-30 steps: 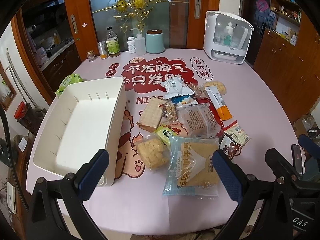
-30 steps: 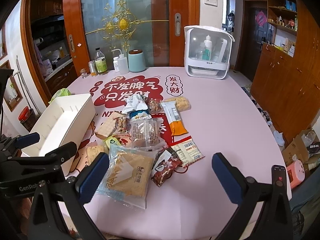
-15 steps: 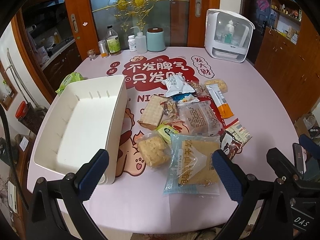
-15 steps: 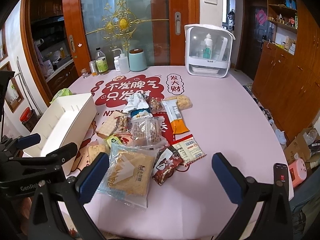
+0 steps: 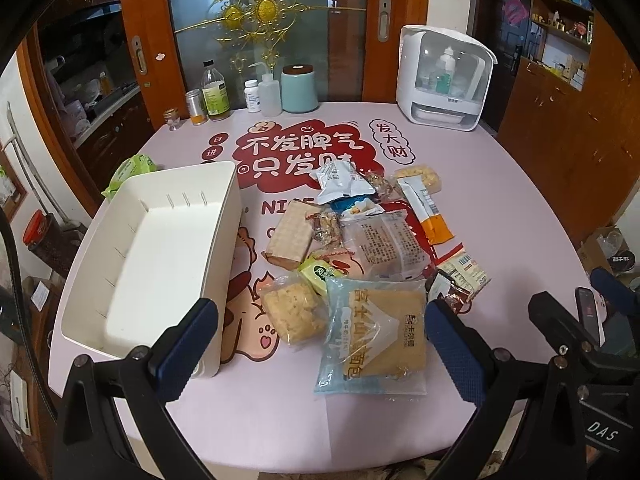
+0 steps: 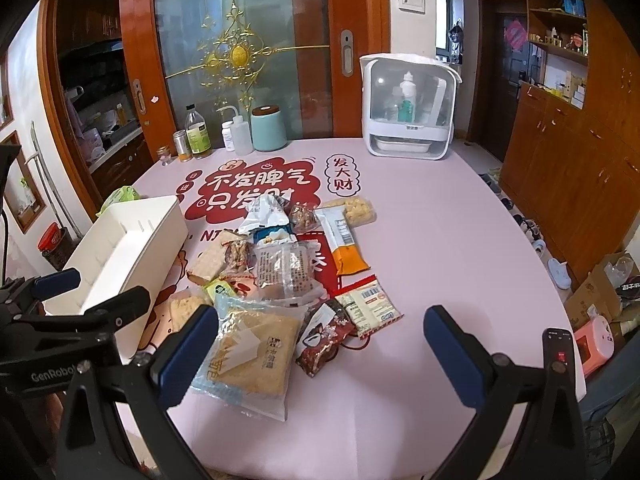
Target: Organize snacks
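Both grippers, left [image 5: 320, 344] and right [image 6: 320, 344], hang wide open, empty. Nearest us is the big bread packet [image 5: 374, 338], lying lengthwise between our left fingers [image 5: 186, 344], with the white bin [image 5: 224, 248] just left of the pile.

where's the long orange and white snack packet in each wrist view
Left wrist view: the orange and white packet lies right of centre, at the right edge of the snack pile.
Right wrist view: the same packet lies near centre, at the pile's far right.
Shared landmark: the white bin left of the pile.
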